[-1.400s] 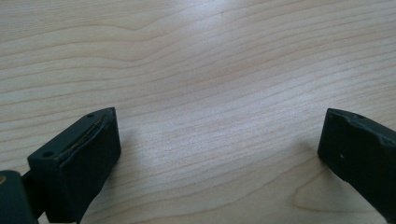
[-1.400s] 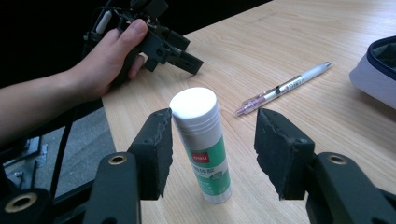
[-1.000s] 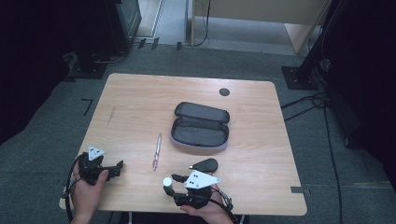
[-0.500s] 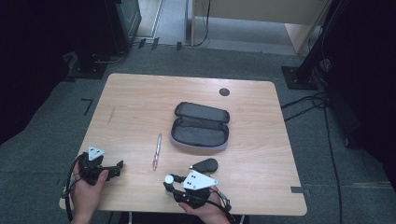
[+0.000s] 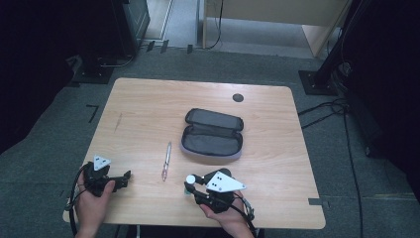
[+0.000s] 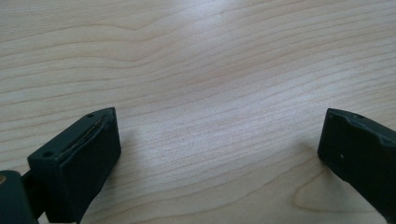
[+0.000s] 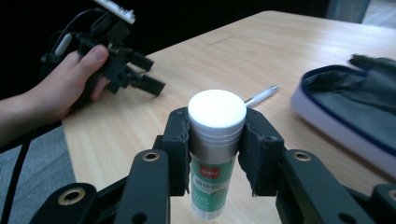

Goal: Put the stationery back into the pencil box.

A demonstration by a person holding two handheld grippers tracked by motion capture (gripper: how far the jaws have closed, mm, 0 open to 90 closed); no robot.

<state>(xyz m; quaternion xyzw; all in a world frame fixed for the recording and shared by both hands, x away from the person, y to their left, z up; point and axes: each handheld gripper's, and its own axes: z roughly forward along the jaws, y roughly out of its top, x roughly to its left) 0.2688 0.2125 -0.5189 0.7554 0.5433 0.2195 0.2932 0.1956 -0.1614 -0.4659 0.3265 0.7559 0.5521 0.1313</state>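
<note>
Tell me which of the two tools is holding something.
The right tool: its jaws clamp a white-capped glue stick. The left tool has jaws spread wide over the bare wooden table, holding nothing.

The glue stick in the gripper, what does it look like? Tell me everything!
The glue stick is a small upright tube with a round white cap on top, silver rings beneath it and a green and white label on its body. It looks like smooth plastic. The right gripper has just closed its two black jaws on it, one pad pressing each side just below the cap. In the high view its white cap shows near the table's front edge.
</note>
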